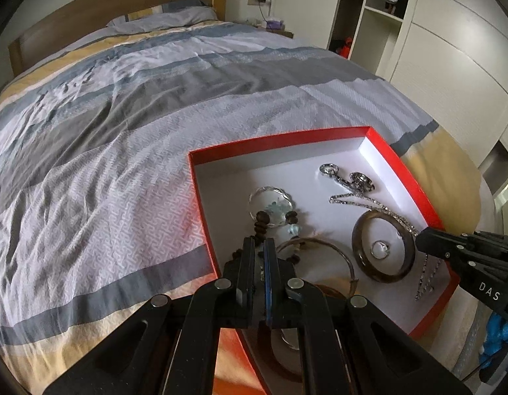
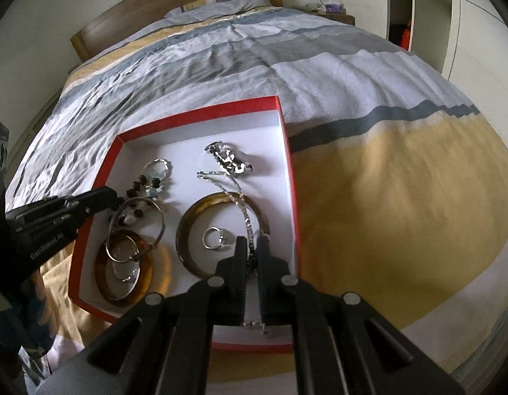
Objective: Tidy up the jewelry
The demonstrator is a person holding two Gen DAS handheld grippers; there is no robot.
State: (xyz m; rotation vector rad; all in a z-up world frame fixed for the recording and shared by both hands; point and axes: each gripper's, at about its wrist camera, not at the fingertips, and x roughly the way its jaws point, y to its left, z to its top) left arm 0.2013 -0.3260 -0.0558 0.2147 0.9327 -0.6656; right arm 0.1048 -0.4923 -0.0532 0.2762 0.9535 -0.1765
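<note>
Red box (image 2: 288,177) sat on the bed (image 2: 402,171), all the jewelry lying loose inside it. Right claw (image 2: 251,253) was pinched on the silver chain (image 2: 244,212) where it crossed the dark bangle (image 2: 188,227); a small ring (image 2: 211,237) lay inside that bangle, just beside the fingers. Left claw (image 1: 260,247) was nearly closed over the bead strand (image 1: 262,220) at the box's left side; the view was too cluttered to tell if it actually gripped the beads.

My read: step was pulling the chain free.
- Lift the chain straight up, slowly, since it drapes over the bangle and could drag it or flick the ring.
- Watch the far end near the silver pendant (image 2: 229,161); looks possibly tangled.
- Left should hold the beads steady, away from the thin hoops (image 2: 137,227).
</note>
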